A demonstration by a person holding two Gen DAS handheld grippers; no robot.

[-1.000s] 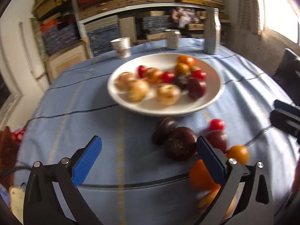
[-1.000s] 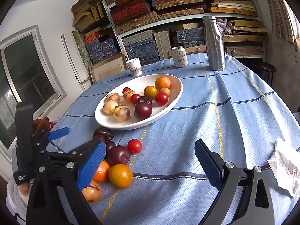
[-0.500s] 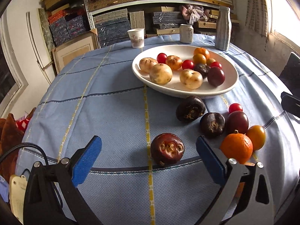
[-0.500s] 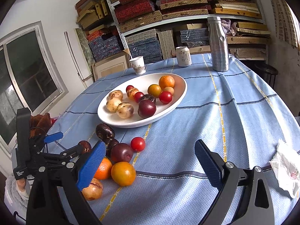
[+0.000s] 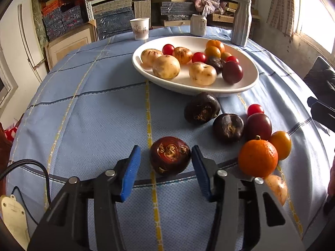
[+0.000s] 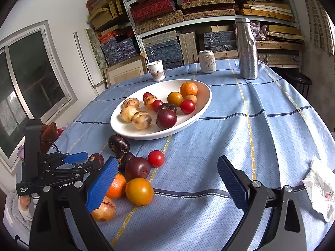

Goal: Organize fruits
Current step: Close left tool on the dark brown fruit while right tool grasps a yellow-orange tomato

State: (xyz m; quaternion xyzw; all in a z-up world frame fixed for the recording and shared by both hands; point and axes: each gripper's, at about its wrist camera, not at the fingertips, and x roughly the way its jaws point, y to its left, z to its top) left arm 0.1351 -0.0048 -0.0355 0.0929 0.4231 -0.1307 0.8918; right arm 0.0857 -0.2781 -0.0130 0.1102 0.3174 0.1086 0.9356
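Left claw (image 5: 165, 167) sitting released around the brown water chestnut (image 5: 170, 155) on the bench (image 5: 94, 115), right pad touching it; right claw (image 6: 165, 185) hovering wide open.

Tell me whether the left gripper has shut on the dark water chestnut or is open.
Open. The left gripper straddles the water chestnut; a gap shows beside its left blue pad, while the right pad sits at the fruit's edge.
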